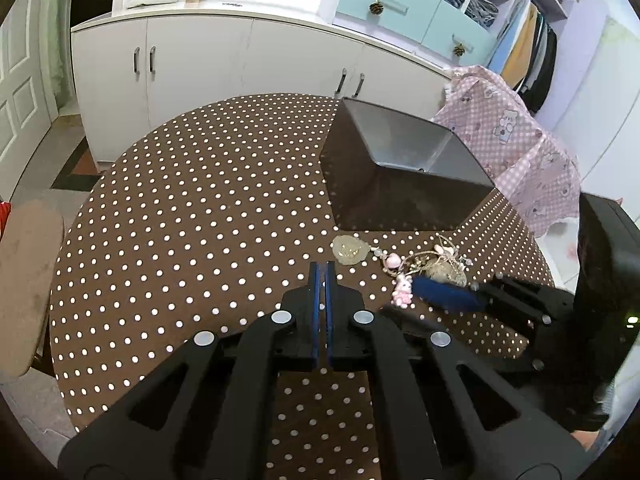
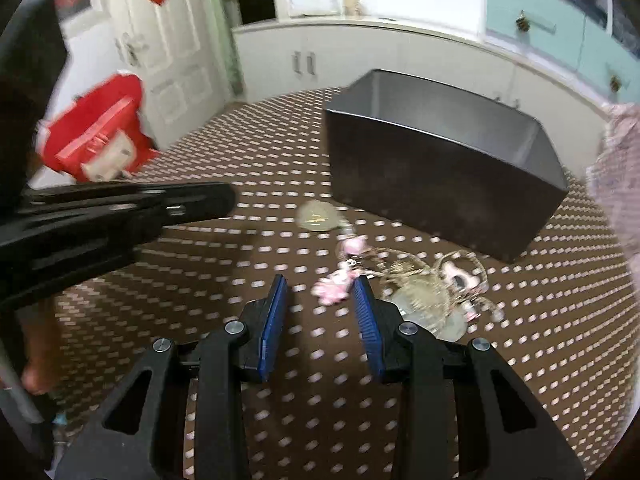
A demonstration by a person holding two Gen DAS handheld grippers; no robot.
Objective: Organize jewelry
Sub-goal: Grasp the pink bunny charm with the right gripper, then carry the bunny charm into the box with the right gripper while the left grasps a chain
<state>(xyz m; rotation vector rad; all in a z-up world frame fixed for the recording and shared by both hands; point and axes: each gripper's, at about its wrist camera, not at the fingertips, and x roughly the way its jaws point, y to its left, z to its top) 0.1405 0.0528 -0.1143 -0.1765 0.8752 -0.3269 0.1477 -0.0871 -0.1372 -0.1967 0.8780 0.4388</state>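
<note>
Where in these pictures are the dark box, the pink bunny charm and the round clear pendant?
dark box (image 2: 436, 196): right wrist view, on its front wall.
pink bunny charm (image 1: 403, 290): left wrist view, on its body.
round clear pendant (image 1: 351, 250): left wrist view, on its centre.

Left tongs, right tongs: black frames, ribbed blue pads, silver rivets.

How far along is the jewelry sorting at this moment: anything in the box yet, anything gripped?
Done: nothing that shows. What can be seen of the dark box looks empty. In hand: nothing. The right gripper is open beside the pink charm, not pressing on it; the left gripper is shut and empty. Left: the whole jewelry tangle and the round pendant lie on the polka-dot table.
</note>
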